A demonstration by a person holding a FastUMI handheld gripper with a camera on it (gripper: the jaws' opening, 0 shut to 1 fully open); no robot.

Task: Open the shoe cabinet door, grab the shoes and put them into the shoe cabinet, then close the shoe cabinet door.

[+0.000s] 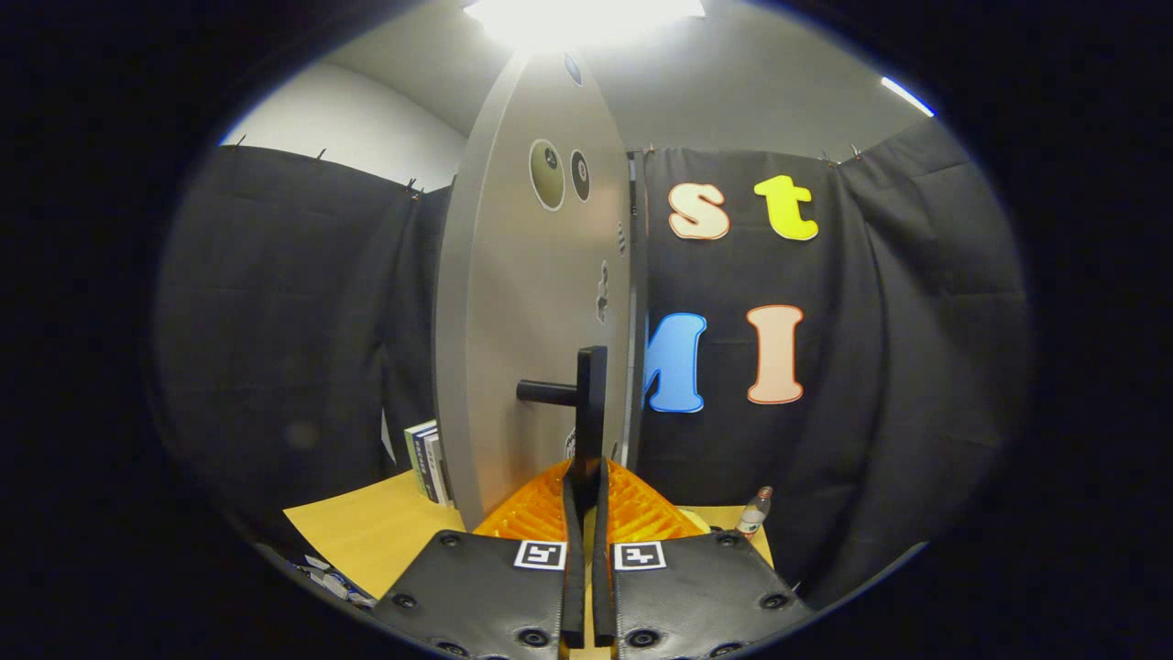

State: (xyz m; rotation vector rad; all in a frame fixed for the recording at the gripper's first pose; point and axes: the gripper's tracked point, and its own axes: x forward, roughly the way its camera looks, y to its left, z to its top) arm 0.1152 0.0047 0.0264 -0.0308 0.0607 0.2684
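With fingers nearly together, hand-held gripper [587, 477] clamps black door handle [586, 403]; cabinet door [531, 312] edge-on ahead.

Smooth matt grey cabinet door [541, 321], matt black handle [586, 403], wood-look tabletop [376, 532], clear plastic bottle [753, 515]

A: Where the gripper [587, 477] meets the black door handle [589, 403], can you see the handle's lower end?

B: No, the fingers close round it and cover it. The cabinet door [536, 302] stands edge-on and hides the cabinet's inside.

A: And the top of the door?

B: Washed out by the ceiling light's [586, 16] glare.

A: The books [427, 461] on the left?

B: Partly behind the door, spines too small to tell. The far bottle's [754, 511] label too.
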